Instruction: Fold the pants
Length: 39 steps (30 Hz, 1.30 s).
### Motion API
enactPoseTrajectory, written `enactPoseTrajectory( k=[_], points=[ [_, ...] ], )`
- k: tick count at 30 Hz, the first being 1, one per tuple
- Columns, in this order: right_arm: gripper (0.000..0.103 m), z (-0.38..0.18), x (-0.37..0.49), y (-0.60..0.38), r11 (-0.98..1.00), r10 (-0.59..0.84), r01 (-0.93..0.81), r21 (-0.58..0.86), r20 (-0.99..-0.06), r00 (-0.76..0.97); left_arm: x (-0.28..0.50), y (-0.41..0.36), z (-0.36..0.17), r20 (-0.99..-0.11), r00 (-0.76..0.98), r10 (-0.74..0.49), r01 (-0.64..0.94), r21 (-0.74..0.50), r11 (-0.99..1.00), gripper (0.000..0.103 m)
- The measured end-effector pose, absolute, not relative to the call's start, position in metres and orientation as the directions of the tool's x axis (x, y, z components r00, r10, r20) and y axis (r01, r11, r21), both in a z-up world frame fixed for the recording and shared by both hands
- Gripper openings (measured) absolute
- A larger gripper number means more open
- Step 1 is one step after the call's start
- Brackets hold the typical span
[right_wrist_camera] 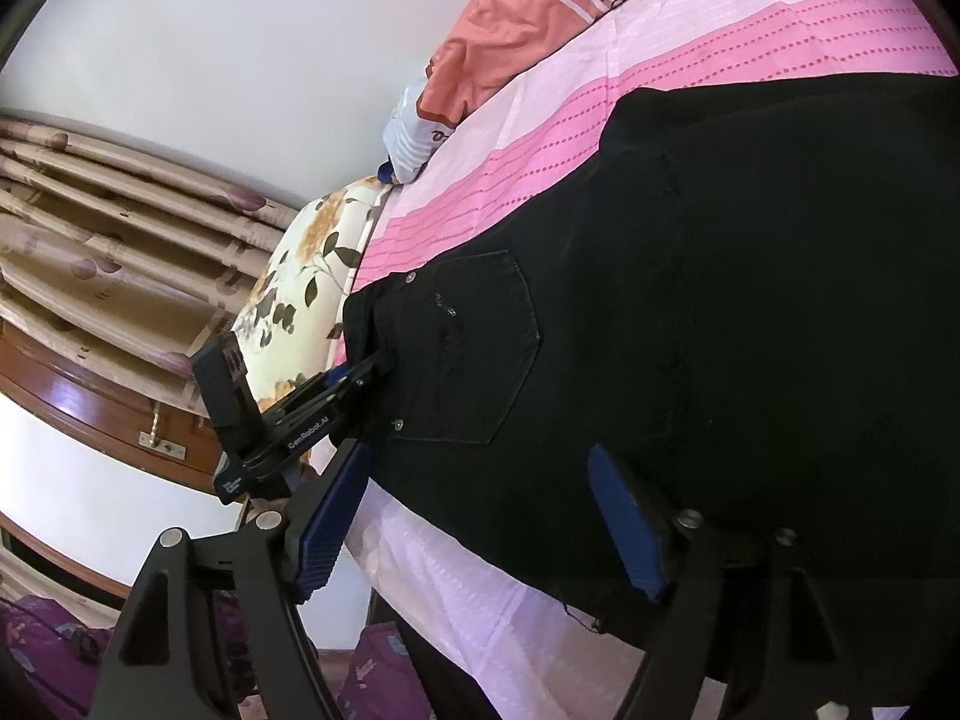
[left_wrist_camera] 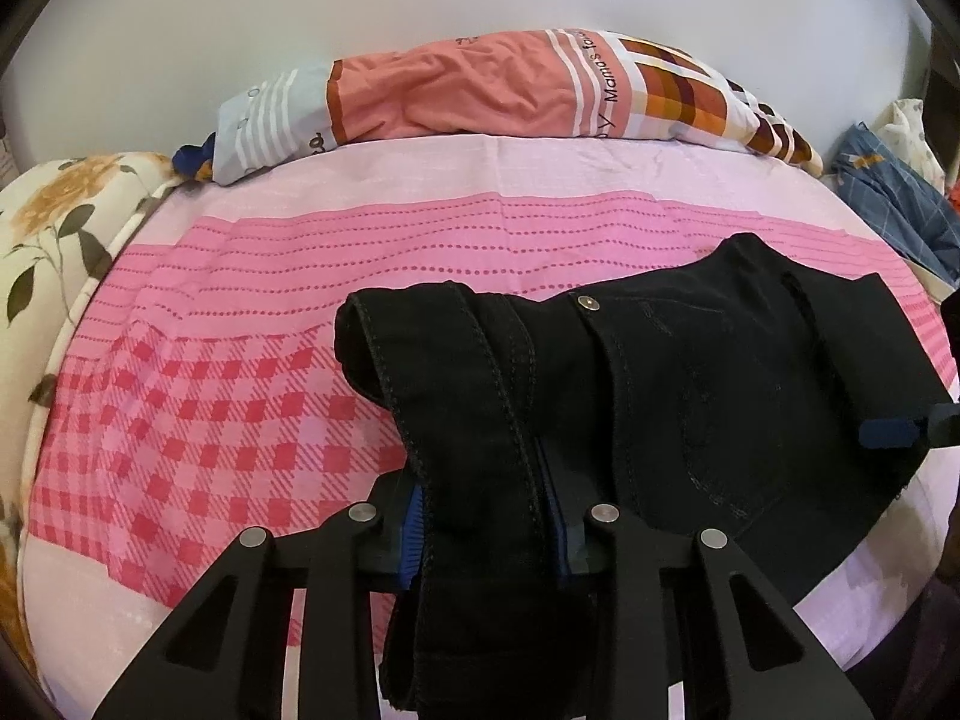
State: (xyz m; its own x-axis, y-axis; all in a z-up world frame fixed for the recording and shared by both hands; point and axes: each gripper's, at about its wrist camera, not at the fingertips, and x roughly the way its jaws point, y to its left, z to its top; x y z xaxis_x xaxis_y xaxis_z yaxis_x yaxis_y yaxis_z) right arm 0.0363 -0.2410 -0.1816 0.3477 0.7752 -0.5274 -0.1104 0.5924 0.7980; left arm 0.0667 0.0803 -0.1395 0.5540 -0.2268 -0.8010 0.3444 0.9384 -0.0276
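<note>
The left gripper (left_wrist_camera: 486, 516) clenches the waistband of the black denim pants (left_wrist_camera: 690, 396) lying near the pink checked bedsheet's (left_wrist_camera: 210, 420) front edge. The right gripper (right_wrist_camera: 480, 516) stands released over them.

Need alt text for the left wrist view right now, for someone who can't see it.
The left gripper is shut on a bunched strip of black pants, which spread to the right over a pink checked bedsheet. A striped peach pillow lies along the far edge against a pale wall.
</note>
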Motion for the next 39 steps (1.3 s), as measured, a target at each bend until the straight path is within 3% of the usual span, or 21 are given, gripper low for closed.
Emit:
enactPoseTrajectory(
  k=[28, 34, 37, 39],
  points=[
    [0.075, -0.184, 0.029, -0.256, 0.549, 0.791, -0.099, 0.83, -0.477, 0.383, 0.059, 0.075, -0.12, -0.788, 0.575, -0.219, 0.327, -0.023, 0.945, 0.03],
    [0.075, -0.182, 0.025, -0.26, 0.543, 0.792, -0.093, 0.835, -0.471, 0.389, 0.069, 0.098, -0.136, -0.782, 0.516, -0.35, 0.362, -0.171, 0.916, 0.03],
    [0.075, -0.182, 0.024, -0.26, 0.542, 0.792, -0.093, 0.835, -0.47, 0.39, 0.072, 0.111, -0.139, -0.758, 0.488, -0.434, 0.41, -0.24, 0.88, 0.035],
    [0.076, -0.183, 0.024, -0.26, 0.543, 0.791, -0.091, 0.835, -0.473, 0.388, 0.076, 0.117, -0.143, -0.762, 0.469, -0.446, 0.415, -0.256, 0.873, 0.048]
  ],
)
